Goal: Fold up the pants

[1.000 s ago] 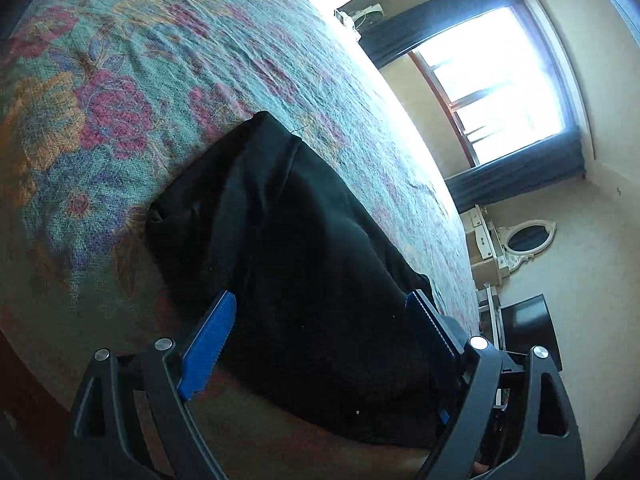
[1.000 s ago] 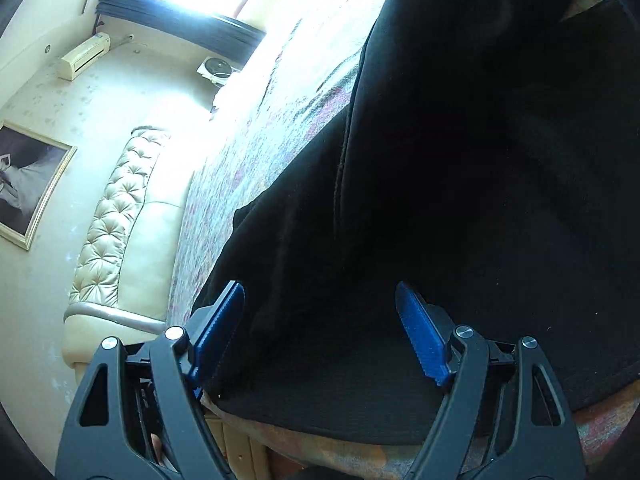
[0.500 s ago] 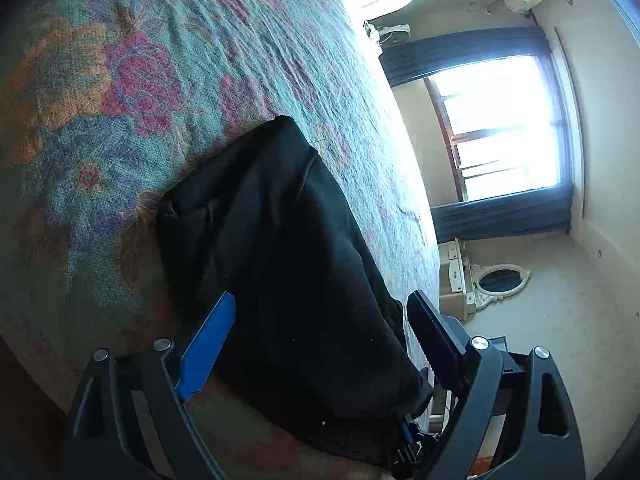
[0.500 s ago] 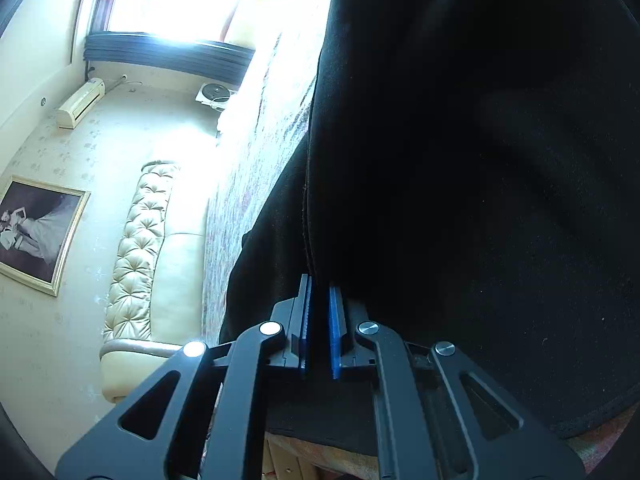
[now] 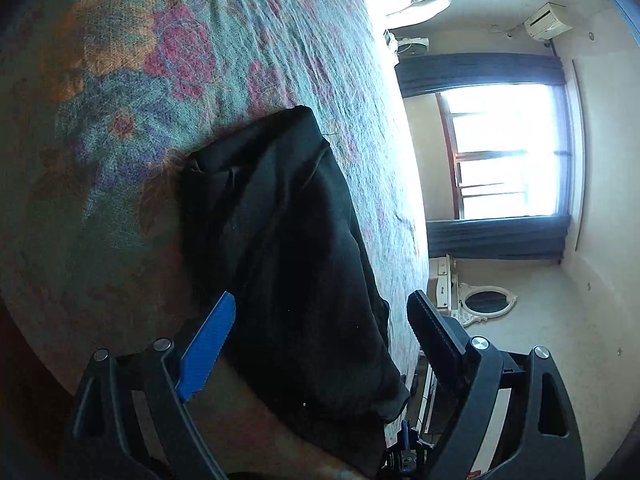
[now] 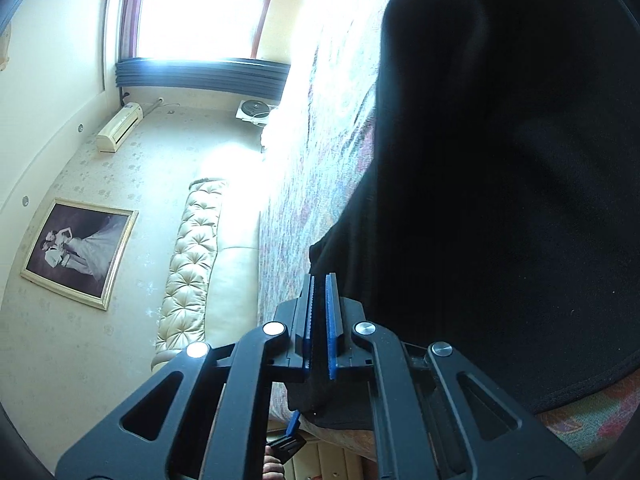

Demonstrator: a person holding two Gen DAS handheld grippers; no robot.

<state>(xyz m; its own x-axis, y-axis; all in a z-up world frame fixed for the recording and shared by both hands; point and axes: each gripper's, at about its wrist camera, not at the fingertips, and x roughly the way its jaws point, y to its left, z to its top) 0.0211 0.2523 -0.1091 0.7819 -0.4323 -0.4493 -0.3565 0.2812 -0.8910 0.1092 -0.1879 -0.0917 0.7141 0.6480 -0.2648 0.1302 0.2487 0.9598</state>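
Black pants (image 5: 280, 248) lie stretched out on a flowered bedspread (image 5: 132, 92), one end at my near edge of the bed. My left gripper (image 5: 320, 312) stands open, its blue fingers (image 5: 210, 344) straddling the near end of the pants without pressing on them. In the right wrist view the pants (image 6: 500, 180) fill the right side as a dark mass. My right gripper (image 6: 320, 284) is shut on the pants' edge, with black cloth pinched between its pads (image 6: 331, 320).
The bed's near edge (image 6: 580, 428) runs just under both grippers. A tufted cream headboard (image 6: 192, 256), a framed picture (image 6: 76, 252) and a bright window (image 5: 508, 152) with dark curtains line the walls. A white dresser with an oval mirror (image 5: 484, 300) stands beyond the bed.
My right gripper has shut on the edge of the pants. Both wrist views have rolled. The left gripper has shifted a little along the pants and stays open.
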